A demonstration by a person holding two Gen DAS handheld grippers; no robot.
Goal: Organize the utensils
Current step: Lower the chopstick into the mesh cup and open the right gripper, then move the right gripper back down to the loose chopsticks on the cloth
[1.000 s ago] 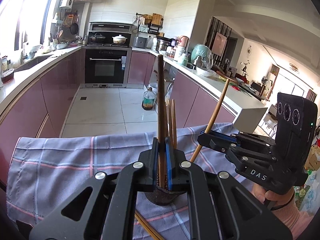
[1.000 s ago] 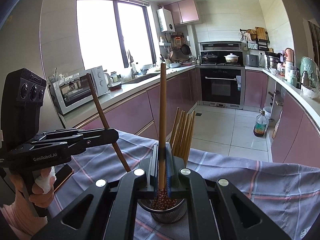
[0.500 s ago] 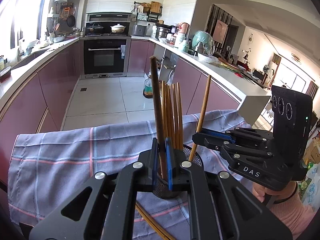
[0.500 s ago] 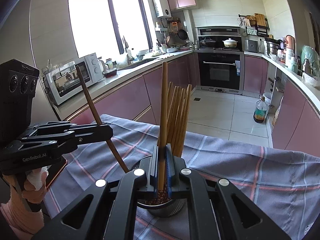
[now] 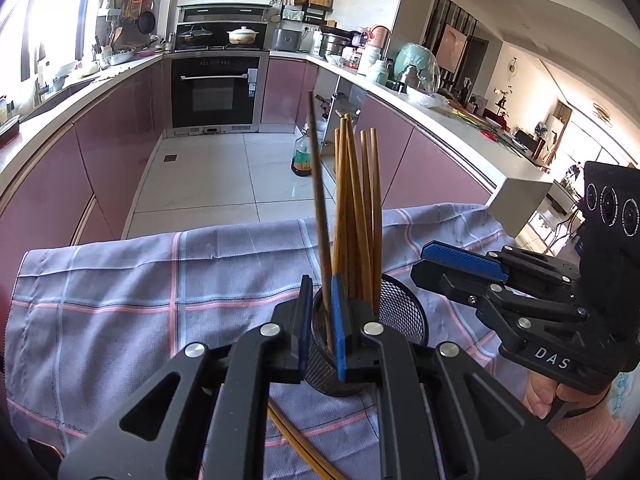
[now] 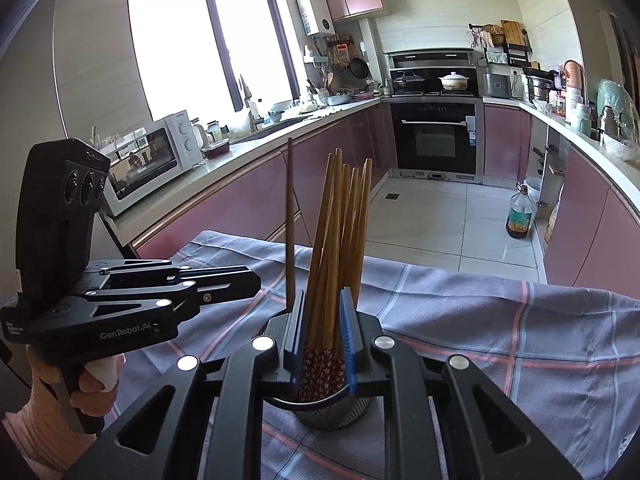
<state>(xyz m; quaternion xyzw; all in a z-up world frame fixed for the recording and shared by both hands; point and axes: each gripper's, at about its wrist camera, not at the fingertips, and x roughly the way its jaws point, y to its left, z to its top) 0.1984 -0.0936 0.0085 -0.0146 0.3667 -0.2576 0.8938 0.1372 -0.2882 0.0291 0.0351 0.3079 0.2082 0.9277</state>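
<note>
On the table, a black wire-mesh cup (image 5: 400, 312) stands upright on a blue-grey checked cloth with pink stripes (image 5: 120, 292), holding a bunch of light-brown wooden chopsticks (image 5: 356, 216) whose tips fan upward. 1 darker chopstick (image 5: 320, 208) leans apart from the bunch, its lower end inside the cup. The left gripper (image 5: 319, 328) sits over the near rim of the cup with its jaws narrowly parted; the dark chopstick passes between the blue pads (image 5: 338, 328), close to the right one, and contact cannot be told. The right gripper (image 6: 322, 332) sits on the cup's other side, its jaws parted a little wider around the bunch, without clear contact. From that side the chopsticks' lower ends show a red flowered pattern (image 6: 320, 368). 2 more chopsticks (image 5: 300, 448) lie on the cloth below the left gripper. Behind stand pink kitchen cabinets (image 6: 248, 208) and a black built-in oven (image 5: 214, 92).
</note>
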